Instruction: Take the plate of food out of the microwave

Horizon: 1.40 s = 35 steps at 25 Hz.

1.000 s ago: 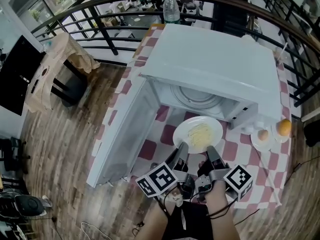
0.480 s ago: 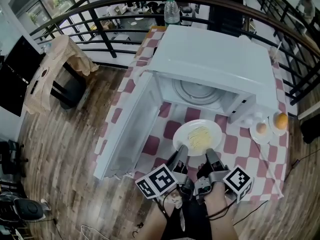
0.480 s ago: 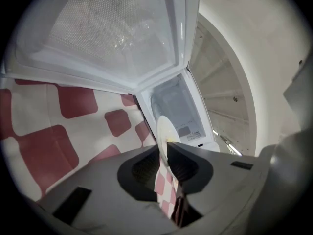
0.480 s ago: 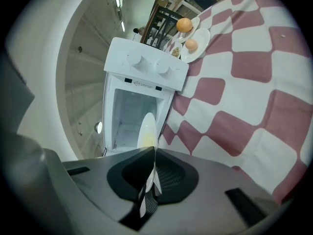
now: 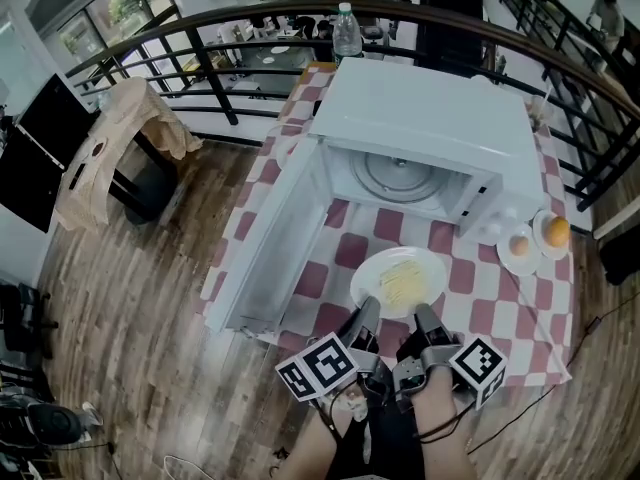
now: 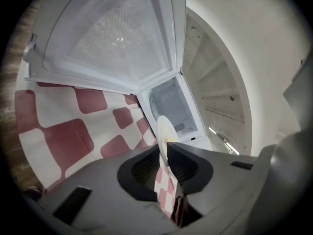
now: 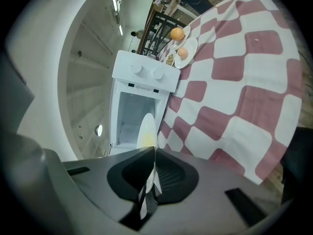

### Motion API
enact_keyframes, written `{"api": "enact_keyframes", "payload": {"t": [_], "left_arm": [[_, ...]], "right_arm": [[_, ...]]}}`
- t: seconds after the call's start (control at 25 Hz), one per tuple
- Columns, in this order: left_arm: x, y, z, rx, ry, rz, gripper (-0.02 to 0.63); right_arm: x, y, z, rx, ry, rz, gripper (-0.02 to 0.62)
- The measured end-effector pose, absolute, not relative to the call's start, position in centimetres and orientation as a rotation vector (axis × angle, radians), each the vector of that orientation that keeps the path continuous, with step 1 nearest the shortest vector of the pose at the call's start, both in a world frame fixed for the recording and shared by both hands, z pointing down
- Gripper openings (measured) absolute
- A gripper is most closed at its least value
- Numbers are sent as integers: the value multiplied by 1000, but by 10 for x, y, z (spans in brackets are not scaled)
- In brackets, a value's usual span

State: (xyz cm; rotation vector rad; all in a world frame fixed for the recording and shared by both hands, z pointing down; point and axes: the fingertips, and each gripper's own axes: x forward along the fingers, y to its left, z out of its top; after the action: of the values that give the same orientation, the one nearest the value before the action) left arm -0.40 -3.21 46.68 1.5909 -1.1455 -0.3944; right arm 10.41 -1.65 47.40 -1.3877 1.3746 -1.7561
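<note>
A white plate (image 5: 399, 281) with pale yellow noodles hangs over the checked tablecloth (image 5: 505, 303), in front of the open white microwave (image 5: 425, 128). My left gripper (image 5: 366, 313) is shut on the plate's near rim at the left, and my right gripper (image 5: 424, 318) is shut on the near rim at the right. In the left gripper view the plate (image 6: 164, 133) shows edge-on between the jaws of the left gripper (image 6: 165, 153). The right gripper view shows the plate's rim (image 7: 146, 130) pinched in the right gripper (image 7: 153, 153). The glass turntable (image 5: 398, 176) inside the microwave is bare.
The microwave door (image 5: 275, 238) stands swung open to the left, reaching the table's front edge. Two small plates with an egg (image 5: 520, 245) and an orange fruit (image 5: 556, 231) sit right of the microwave. A water bottle (image 5: 346, 30) stands behind it, by a railing (image 5: 230, 8).
Both grippers have drawn the plate back toward me, out from the microwave's mouth to over the tablecloth. The grips have not changed.
</note>
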Motion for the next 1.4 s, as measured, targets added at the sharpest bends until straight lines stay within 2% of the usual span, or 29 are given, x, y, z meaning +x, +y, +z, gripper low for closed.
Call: {"api": "enact_keyframes", "payload": {"t": [0.68,1.4], "left_arm": [[-11,31,456,1606,-1113,-405,74],[-8,52,448,1615,-1121,-410,73]], "right_arm": [[98,52,462,-1428,1342,-1734,23],[99,69,453,-1380,1345,-1706,21]]}}
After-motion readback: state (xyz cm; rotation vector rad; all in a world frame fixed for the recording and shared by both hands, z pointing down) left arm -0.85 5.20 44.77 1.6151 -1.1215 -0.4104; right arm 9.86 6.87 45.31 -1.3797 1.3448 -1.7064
